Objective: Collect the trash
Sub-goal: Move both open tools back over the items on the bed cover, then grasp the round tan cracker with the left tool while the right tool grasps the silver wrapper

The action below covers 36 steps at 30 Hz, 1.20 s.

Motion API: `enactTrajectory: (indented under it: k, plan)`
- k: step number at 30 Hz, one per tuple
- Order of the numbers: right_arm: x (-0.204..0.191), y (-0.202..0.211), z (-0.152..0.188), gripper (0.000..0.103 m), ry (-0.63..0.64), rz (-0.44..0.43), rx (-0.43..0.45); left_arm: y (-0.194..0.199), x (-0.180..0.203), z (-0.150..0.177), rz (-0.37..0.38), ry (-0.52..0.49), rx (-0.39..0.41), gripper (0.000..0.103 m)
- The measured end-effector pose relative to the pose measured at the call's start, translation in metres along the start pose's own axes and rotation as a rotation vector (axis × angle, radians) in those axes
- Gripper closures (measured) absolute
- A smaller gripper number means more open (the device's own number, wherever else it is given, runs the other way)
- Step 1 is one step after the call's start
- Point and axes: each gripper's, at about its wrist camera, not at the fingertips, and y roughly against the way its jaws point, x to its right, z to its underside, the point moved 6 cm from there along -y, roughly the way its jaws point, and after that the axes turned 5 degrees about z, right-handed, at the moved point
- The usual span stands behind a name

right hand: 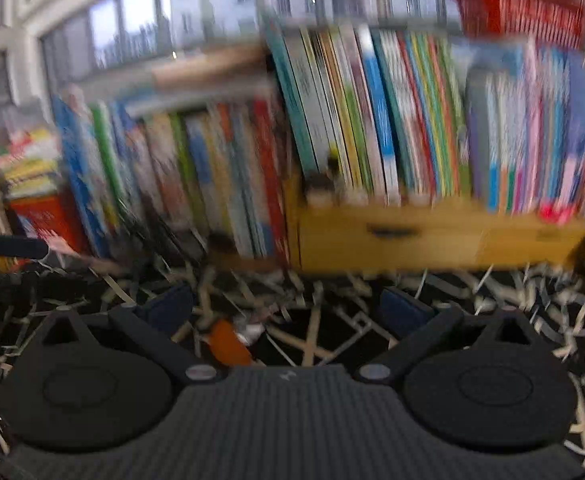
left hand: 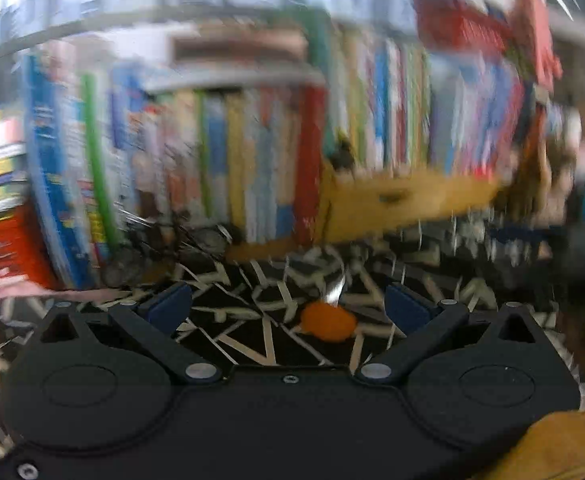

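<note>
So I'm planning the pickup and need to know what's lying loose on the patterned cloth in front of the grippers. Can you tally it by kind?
Orange scrap: 1
Shiny foil-like scrap: 1, just behind the orange one
Total: 2

Both frames are motion-blurred, so smaller bits could be missed. The left gripper and right gripper are both open and empty.

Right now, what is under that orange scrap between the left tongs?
The orange scrap lies on a black surface with pale stripes. A shiny wrapper bit sits at its far edge. Whatever is directly beneath the scrap is covered. Left tongs are open.
</note>
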Motion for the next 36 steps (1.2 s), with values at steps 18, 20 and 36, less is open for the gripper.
enactTrajectory:
  k: [18, 20, 36]
  plan:
    - [0.036, -0.045, 0.024, 0.007, -0.029, 0.019, -0.072, -0.155, 0.025, 0.048, 0.135, -0.178, -0.148, 0.035]
    - [0.038, -0.046, 0.028, 0.007, -0.05, 0.021, -0.082, -0.154, 0.024, 0.048, 0.156, -0.167, -0.158, 0.041]
    - [0.017, -0.074, 0.029, 0.012, -0.096, -0.034, -0.127, -0.11, 0.007, 0.053, 0.133, -0.076, -0.101, 0.056]
